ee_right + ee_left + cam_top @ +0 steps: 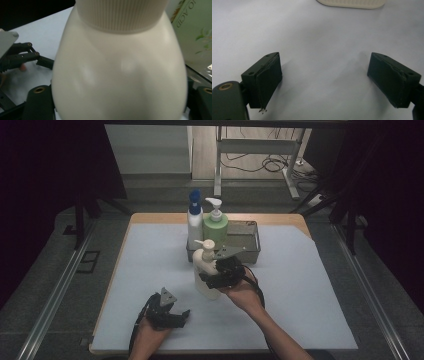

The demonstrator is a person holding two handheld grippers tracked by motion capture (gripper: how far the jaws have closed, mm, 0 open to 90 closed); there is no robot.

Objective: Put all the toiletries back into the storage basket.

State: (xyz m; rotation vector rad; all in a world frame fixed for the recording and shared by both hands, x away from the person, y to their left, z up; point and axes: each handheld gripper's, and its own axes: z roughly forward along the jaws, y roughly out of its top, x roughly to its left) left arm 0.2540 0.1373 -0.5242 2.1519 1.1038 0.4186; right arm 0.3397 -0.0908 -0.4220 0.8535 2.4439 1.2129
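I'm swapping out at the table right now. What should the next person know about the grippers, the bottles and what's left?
Right gripper: around the cream pump bottle, jaws on both sides of its body; whether the pads press yet is unclear.
Left gripper: open, holding nothing, low over the grey mat.
Things: the cream pump bottle stands upright on the mat in front of the metal tray. The green pump bottle and the blue-capped bottle stand at the tray's left end.
Done: right gripper brought to the cream bottle.
Left: probably firm up the grip, then move the bottle.
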